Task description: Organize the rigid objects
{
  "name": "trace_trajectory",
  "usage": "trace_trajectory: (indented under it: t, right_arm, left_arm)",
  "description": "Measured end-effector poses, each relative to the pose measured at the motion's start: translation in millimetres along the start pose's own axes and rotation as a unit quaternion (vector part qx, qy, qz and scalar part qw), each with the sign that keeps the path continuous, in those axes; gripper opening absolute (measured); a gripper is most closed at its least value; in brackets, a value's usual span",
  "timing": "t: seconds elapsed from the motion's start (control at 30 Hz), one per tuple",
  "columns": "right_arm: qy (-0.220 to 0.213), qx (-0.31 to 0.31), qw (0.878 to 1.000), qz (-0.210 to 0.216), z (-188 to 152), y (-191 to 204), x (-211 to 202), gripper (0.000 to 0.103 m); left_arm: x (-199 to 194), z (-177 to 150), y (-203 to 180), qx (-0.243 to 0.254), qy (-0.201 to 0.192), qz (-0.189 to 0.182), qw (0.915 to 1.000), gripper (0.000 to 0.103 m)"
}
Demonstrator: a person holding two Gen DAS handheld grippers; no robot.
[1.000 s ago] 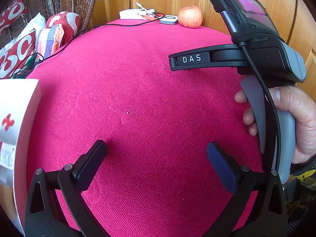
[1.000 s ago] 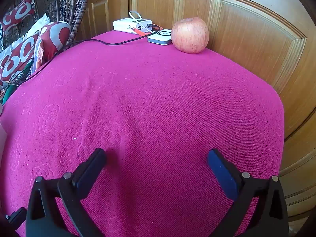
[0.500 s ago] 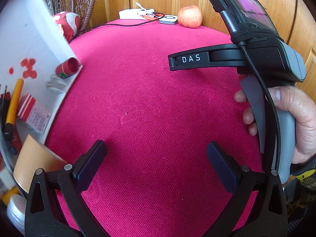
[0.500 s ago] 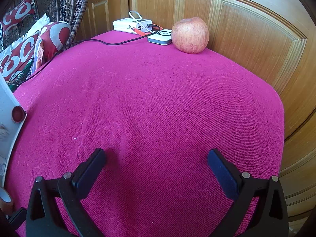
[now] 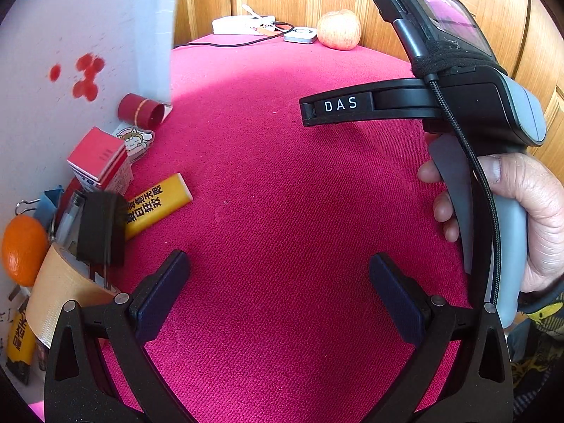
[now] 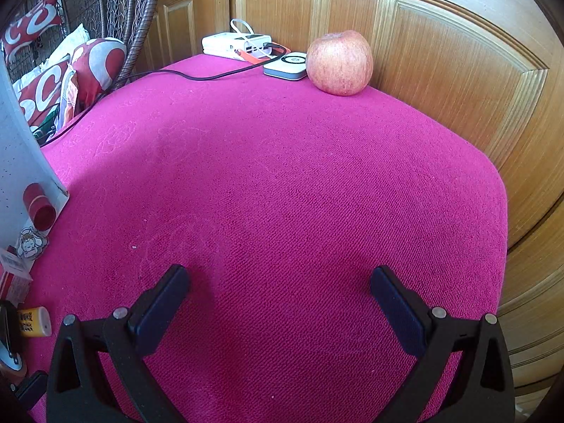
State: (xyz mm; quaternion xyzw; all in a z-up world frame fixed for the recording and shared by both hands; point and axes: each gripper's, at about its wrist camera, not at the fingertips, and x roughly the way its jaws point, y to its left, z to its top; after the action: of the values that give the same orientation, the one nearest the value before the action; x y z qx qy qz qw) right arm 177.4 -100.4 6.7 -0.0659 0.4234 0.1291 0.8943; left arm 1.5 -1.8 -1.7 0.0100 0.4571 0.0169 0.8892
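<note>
A white box (image 5: 70, 35) is tipped up over the left edge of the pink cloth (image 5: 282, 194), and a pile of things lies below it. The pile holds a red cap (image 5: 141, 111), a red-and-white carton (image 5: 100, 162), a yellow bar (image 5: 158, 202), a black plug (image 5: 102, 232), a tape roll (image 5: 60, 289) and an orange (image 5: 23, 246). My left gripper (image 5: 278, 289) is open just right of the pile, holding nothing. My right gripper (image 6: 280, 296) is open over bare cloth. The right wrist view shows the red cap (image 6: 38, 206) and yellow bar (image 6: 33, 322) at far left.
An apple (image 6: 340, 63), a small white device (image 6: 285, 65) and a power bank (image 6: 236, 44) with a black cable sit at the far edge against wooden panels (image 6: 440, 70). A hand (image 5: 528, 211) holds the right tool. Cushions (image 6: 70, 70) lie beyond the left edge.
The white box came in from the left and tipped up, and its contents have spilled onto the cloth's left side. Neither gripper has moved.
</note>
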Motion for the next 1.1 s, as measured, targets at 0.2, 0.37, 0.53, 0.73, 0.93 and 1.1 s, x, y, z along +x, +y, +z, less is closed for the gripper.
trace_trajectory:
  t: [0.2,0.37,0.53,0.73,0.93,1.1]
  right_arm:
    - [0.0,-0.001,1.0,-0.001,0.1,-0.1,0.0,0.103]
    - [-0.001,-0.001,1.0,-0.002,-0.1,0.1,0.0,0.103]
    - [-0.001,-0.002,1.0,-0.003,-0.1,0.1,-0.4,0.103]
    - [-0.001,-0.002,1.0,-0.003,0.0,0.4,-0.2,0.103]
    - [-0.001,-0.002,1.0,-0.003,-0.1,0.4,-0.2,0.103]
    - [-0.001,-0.002,1.0,-0.003,0.0,0.4,-0.2,0.103]
  left_arm:
    - [0.2,0.6,0.3,-0.001,-0.001,-0.001,1.0,0.103]
    - [-0.9,0.1,0.4,0.003,0.003,0.003,1.0,0.103]
    - [-1.8,-1.0,1.5,-0.002,-0.002,-0.003,1.0,0.103]
    - [-1.8,-1.1,1.8,-0.004,-0.005,-0.005,1.0,0.103]
    - [-1.9,-1.2,1.7,-0.004,-0.006,-0.005,1.0,0.103]
    - [-1.9,-1.2,1.7,-0.004,-0.006,-0.005,1.0,0.103]
